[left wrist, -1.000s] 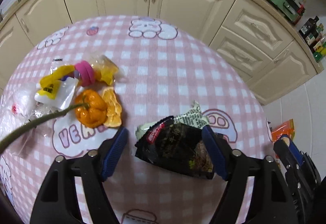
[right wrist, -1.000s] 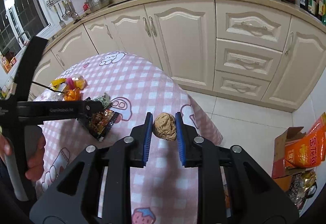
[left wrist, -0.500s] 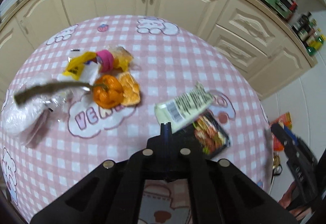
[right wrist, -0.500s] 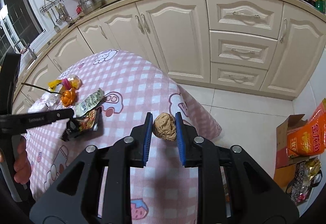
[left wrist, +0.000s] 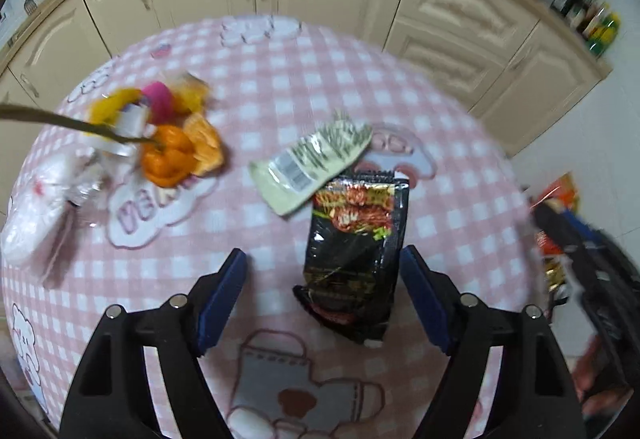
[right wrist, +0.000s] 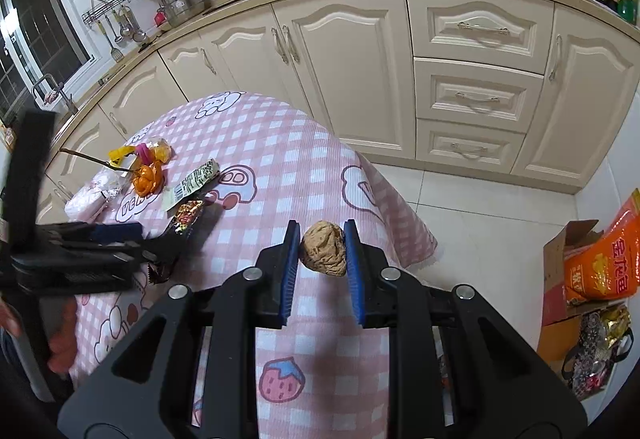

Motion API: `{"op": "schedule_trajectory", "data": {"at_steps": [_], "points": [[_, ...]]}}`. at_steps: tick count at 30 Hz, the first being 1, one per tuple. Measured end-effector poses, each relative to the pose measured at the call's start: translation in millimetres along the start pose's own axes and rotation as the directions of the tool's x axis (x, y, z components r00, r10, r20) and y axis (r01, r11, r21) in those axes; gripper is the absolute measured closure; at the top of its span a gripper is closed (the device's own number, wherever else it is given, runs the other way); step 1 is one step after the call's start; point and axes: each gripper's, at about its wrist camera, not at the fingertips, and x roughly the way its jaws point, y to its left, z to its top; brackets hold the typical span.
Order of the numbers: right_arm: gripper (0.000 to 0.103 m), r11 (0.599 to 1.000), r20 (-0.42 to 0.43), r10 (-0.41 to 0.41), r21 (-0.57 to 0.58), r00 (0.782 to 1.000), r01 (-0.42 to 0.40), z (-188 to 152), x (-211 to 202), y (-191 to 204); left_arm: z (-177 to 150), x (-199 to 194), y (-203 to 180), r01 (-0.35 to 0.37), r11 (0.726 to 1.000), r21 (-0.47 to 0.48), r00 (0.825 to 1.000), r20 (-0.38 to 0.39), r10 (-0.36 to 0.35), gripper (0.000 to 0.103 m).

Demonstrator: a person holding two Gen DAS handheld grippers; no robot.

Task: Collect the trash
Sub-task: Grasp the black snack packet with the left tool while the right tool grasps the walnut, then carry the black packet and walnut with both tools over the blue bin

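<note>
Inspector: Cream cabinets ring the pink checked table (left wrist: 280,87). Progress?

Assessor: Right gripper (right wrist: 322,251) is clenched on a walnut (right wrist: 324,248). Left gripper (left wrist: 324,291) is opening; the black wrapper (left wrist: 356,239) lies between unpressed jaws.

Inspector: Remaining?

Assessor: Green wrapper (left wrist: 310,163) at twelve, orange peel (left wrist: 180,155) at ten. Table edge lies at three; floor beyond is open.

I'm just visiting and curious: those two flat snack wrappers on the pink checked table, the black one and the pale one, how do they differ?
The black wrapper is dark and glossy with red food pictures; the pale wrapper is cream-green with a barcode. The black one lies lengthwise between the left gripper's opening jaws; the pale one lies slantwise beyond them. The pale wrapper's corner overlaps the black one's top. Both are flattened packets lying on the tablecloth.
</note>
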Motion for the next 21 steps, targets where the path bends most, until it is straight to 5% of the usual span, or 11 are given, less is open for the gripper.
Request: {"op": "schedule_trajectory", "data": {"at_steps": [2, 4, 7, 21], "points": [[0.080, 1.000, -0.004, 0.000, 0.006, 1.000, 0.000, -2, 1, -2, -4, 0, -12, -0.070, 0.997, 0.031, 0.996, 0.061, 0.068, 0.028], [0.080, 1.000, -0.009, -0.001, 0.006, 1.000, 0.001, -3, 1, -3, -7, -5, -17, -0.035, 0.998, 0.051, 0.995, 0.095, 0.030, 0.060], [0.080, 1.000, -0.017, -0.007, 0.010, 1.000, 0.007, -6, 0, -7, -9, -11, -14, -0.016, 0.999, 0.042, 0.997, 0.075, 0.013, 0.071], [0.080, 0.999, 0.004, -0.017, 0.049, 1.000, 0.017, -22, -29, -20, -36, -29, -21, 0.067, 0.998, 0.015, 0.995, 0.069, -0.067, 0.073]]}}
